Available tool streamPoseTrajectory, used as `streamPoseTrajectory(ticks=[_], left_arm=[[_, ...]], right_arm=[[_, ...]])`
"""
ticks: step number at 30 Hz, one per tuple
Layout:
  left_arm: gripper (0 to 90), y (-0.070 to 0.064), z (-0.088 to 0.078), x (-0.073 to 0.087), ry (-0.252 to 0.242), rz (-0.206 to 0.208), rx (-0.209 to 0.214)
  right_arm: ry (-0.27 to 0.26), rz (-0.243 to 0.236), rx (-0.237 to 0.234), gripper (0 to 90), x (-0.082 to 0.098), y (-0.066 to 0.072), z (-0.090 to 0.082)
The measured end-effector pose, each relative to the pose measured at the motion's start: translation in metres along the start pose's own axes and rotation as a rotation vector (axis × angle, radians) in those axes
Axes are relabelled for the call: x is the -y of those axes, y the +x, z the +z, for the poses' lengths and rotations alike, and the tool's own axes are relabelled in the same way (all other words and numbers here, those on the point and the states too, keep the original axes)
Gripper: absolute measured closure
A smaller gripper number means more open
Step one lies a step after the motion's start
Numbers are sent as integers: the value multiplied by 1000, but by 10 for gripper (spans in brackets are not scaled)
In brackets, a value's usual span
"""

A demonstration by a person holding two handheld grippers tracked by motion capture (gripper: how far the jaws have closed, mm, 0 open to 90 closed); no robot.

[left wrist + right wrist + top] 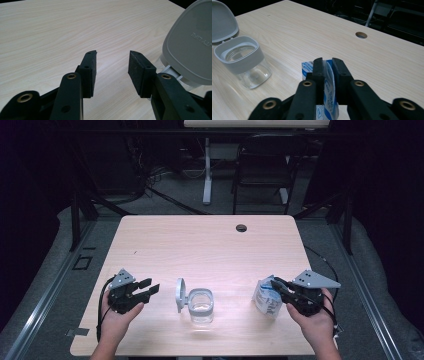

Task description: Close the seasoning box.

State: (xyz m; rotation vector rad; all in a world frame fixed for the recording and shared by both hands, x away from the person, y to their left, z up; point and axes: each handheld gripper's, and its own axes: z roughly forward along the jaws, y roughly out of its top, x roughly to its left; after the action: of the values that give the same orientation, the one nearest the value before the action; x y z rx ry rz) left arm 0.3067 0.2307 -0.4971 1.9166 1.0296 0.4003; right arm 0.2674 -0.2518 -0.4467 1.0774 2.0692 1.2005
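On table right, right gripper [327, 62] clamped on pouch [329, 95]. Left gripper [112, 65] spread, nothing in it, beside jar [201, 306] with lid [180, 294] flipped up.

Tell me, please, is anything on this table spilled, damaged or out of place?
Nothing is spilled or damaged. The clear jar stands upright with its grey lid flipped open at its side. The blue and white packet is squeezed flat where the right gripper pinches it. The left gripper is open beside the jar.
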Motion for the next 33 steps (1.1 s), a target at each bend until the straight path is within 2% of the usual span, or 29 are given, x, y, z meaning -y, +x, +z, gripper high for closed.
streamPoseTrajectory(ticks=[7, 20, 33], left_arm=[[589, 1, 1, 1, 5, 3, 3], [589, -1, 4, 2, 9, 7, 3], [589, 0, 2, 2, 5, 6, 0]], right_arm=[[16, -9, -11, 898, -2, -1, 0], [27, -52, -2, 900, -12, 11, 9], [8, -85, -64, 900, -24, 28, 31]])
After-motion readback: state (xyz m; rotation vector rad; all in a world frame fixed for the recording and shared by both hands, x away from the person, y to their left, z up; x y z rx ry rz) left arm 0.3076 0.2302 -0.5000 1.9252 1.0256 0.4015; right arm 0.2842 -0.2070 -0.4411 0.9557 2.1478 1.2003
